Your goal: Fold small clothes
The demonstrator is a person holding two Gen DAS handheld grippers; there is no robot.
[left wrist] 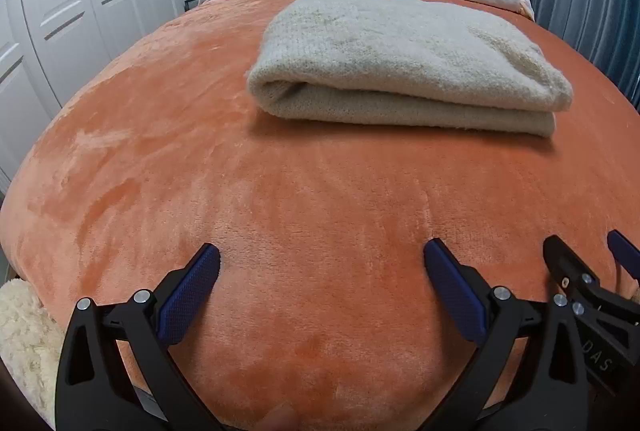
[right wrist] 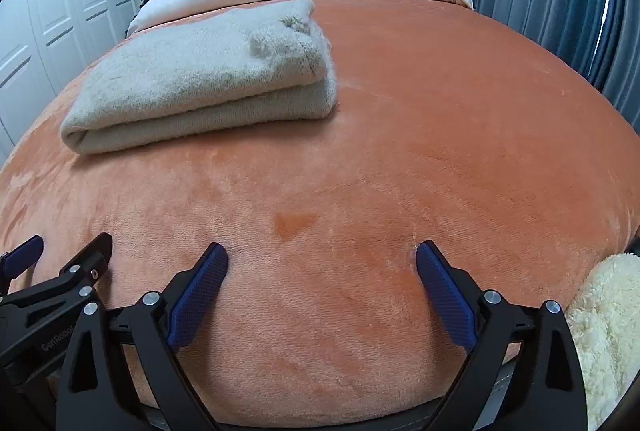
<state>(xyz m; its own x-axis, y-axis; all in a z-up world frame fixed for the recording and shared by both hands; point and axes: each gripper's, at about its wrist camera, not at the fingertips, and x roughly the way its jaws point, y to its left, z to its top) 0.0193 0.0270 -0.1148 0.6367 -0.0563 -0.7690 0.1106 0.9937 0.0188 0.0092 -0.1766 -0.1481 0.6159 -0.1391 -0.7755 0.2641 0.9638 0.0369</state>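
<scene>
- Both grippers, left gripper (left wrist: pixel 320 251) and right gripper (right wrist: pixel 322 251), hover over the orange fleece blanket (left wrist: pixel 280 191), jaws spread wide, nothing between the pads.
- Judgement: folding looks finished; a good step now is to withdraw without brushing the bundle.
- Folded beige knit garment (left wrist: pixel 400 63) lies on the blanket, well ahead of both grippers.
- Fuzzy, thick, stacked layers, rounded fold facing the grippers.
</scene>
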